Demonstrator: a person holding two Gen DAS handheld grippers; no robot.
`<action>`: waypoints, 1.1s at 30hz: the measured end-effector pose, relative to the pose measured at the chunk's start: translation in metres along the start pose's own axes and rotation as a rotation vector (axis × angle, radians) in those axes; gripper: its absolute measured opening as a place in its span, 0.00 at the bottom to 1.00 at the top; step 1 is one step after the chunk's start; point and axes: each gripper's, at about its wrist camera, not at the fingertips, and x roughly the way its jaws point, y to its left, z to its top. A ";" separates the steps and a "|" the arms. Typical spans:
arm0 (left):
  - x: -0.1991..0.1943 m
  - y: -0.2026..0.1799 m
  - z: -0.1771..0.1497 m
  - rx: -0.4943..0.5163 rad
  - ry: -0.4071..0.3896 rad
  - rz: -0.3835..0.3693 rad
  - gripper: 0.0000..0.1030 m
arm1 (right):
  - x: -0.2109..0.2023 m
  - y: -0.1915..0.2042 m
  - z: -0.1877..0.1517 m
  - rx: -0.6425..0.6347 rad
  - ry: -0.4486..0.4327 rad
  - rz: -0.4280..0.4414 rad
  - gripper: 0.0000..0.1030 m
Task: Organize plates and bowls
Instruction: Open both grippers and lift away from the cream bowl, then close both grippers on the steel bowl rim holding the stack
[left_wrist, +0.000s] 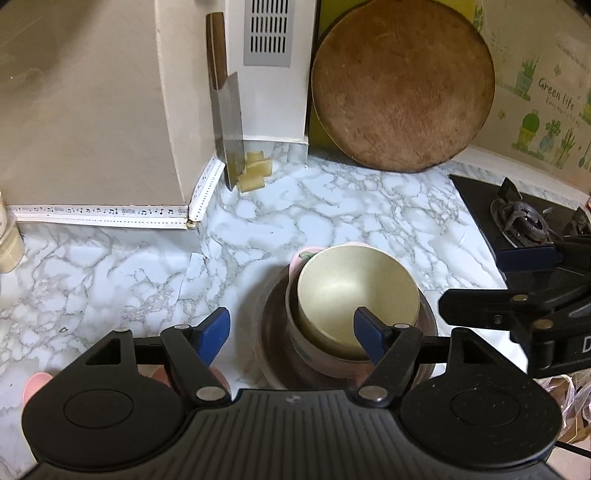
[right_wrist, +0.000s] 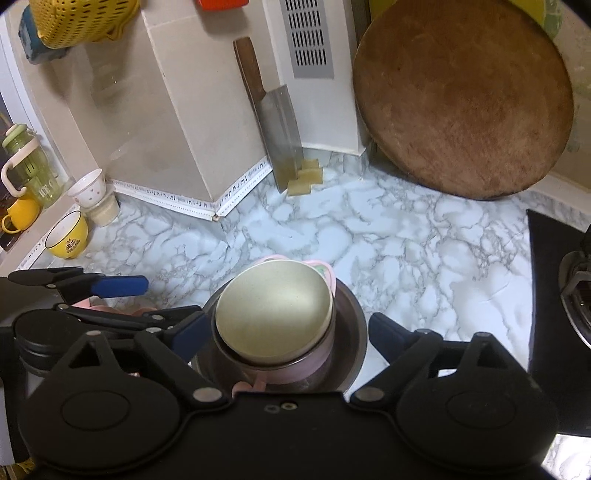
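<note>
A nested stack stands on the marble counter (left_wrist: 332, 206): a dark metal dish (left_wrist: 273, 332) at the bottom, a pink bowl (left_wrist: 299, 258) in it, and a pale cream bowl (left_wrist: 354, 288) on top. My left gripper (left_wrist: 291, 326) is open just above the stack's near left side; its right pad (left_wrist: 369, 332) overlaps the cream bowl's rim without gripping it. In the right wrist view the cream bowl (right_wrist: 273, 317) and the dark dish (right_wrist: 354, 325) lie between the wide-open fingers of my right gripper (right_wrist: 286, 328), which touch neither. Each gripper shows in the other's view: the right gripper (left_wrist: 472, 280) and the left gripper (right_wrist: 155, 297).
A round wooden board (left_wrist: 402, 85) leans on the back wall. A cleaver (left_wrist: 231, 122) stands in the corner beside yellow blocks (left_wrist: 255, 170). A black gas stove (left_wrist: 517, 214) lies to the right. A yellow bowl (right_wrist: 68, 234), a white cup (right_wrist: 88, 188) and a green bottle (right_wrist: 26, 162) stand at the left.
</note>
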 end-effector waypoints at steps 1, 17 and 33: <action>-0.002 0.002 -0.001 -0.005 -0.004 -0.001 0.72 | -0.002 0.000 -0.001 -0.002 -0.007 -0.002 0.95; 0.002 0.033 -0.020 -0.034 0.004 -0.034 0.74 | -0.014 -0.019 -0.038 0.008 -0.070 -0.053 1.00; 0.068 0.046 -0.013 -0.047 0.126 0.000 0.74 | 0.027 -0.050 -0.055 0.079 0.021 -0.101 0.96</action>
